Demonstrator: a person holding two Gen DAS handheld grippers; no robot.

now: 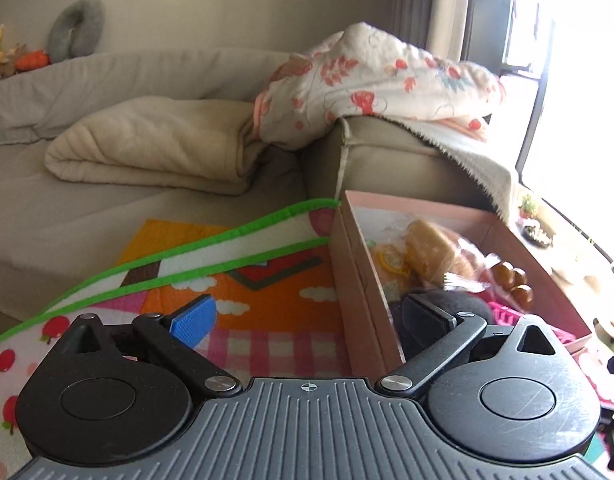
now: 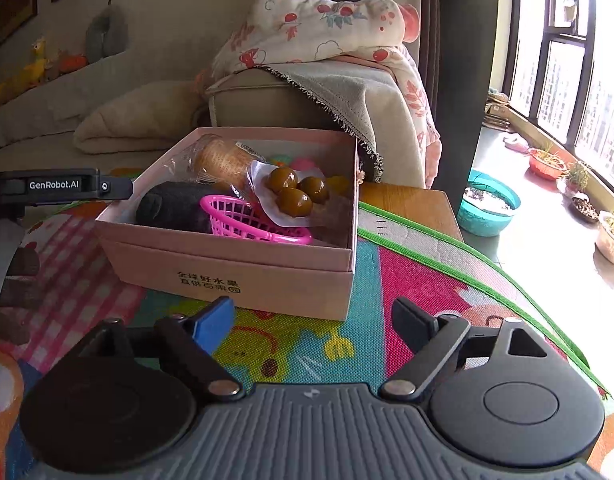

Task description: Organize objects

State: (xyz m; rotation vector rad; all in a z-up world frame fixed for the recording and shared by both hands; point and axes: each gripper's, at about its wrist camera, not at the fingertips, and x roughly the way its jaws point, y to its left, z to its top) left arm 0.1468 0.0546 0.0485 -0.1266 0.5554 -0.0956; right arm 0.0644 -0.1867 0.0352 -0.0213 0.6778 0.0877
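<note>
A pink cardboard box (image 2: 267,276) stands on a colourful play mat (image 2: 427,280). Inside lie a wrapped bread roll (image 2: 223,160), a packet of brown balls (image 2: 295,194), a pink plastic basket (image 2: 247,220) and a dark grey plush (image 2: 175,206). My right gripper (image 2: 315,320) is open and empty, just in front of the box. My left gripper (image 1: 311,312) is open and empty, straddling the box's left wall (image 1: 359,288); its body shows in the right wrist view (image 2: 59,186). The box contents also show in the left wrist view: bread (image 1: 431,248), brown balls (image 1: 515,280).
A beige sofa (image 1: 107,208) with a folded cream blanket (image 1: 155,148) and a floral quilt (image 1: 371,84) stands behind the mat. A wooden table edge (image 2: 411,204), a teal bowl (image 2: 489,208) and plant pots (image 2: 547,164) sit by the window on the right.
</note>
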